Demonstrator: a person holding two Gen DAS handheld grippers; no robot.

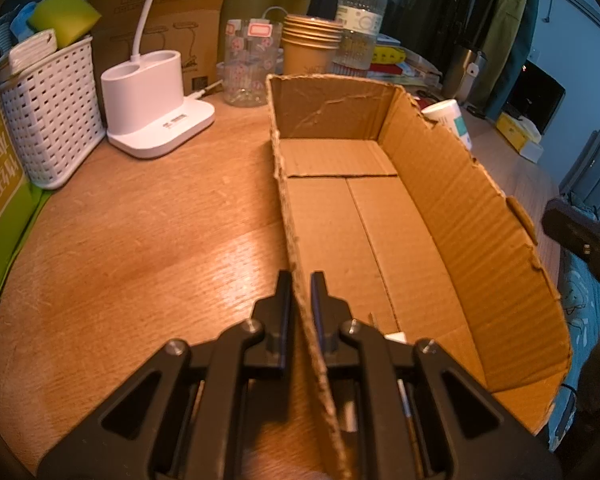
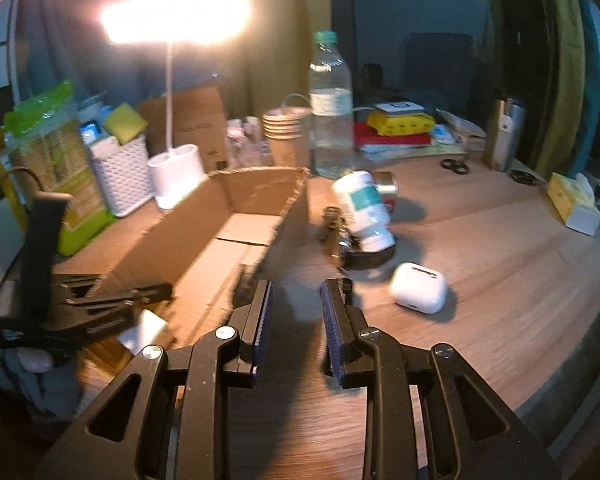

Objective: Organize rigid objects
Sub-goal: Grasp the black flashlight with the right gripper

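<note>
**Left gripper clamped on box wall, right gripper free over the table**

The wooden table [image 1: 140, 232] carries everything. Biggest item on it is the cardboard box [image 1: 380, 220], long, open-topped, its floor bare apart from a small white scrap at the near end. My left gripper [image 1: 301, 304] has its jaws pinched on the box's near left wall, one finger outside, one inside.

Behind the box: a white woven basket [image 1: 56, 108] stuffed with a yellow-green sponge [image 1: 66, 14] and folded cloths, a white lamp base [image 1: 156, 100] with its lamp lit in the right view, a stack of paper cups [image 1: 308, 42], and a water bottle [image 2: 330, 108] standing upright.

To the right of the box, on open tabletop: a white pill bottle [image 2: 364, 210] tipped on its side, resting against a dark clutter of keys I cannot resolve, and a white earbud case [image 2: 418, 288] lying apart, nearer me.

My right gripper [image 2: 296, 312] hovers over bare wood between box and earbud case, jaws apart, holding nothing.

The table's right edge curves away past a tissue box [image 2: 576, 204]. Dark curtains hang behind the table.
</note>
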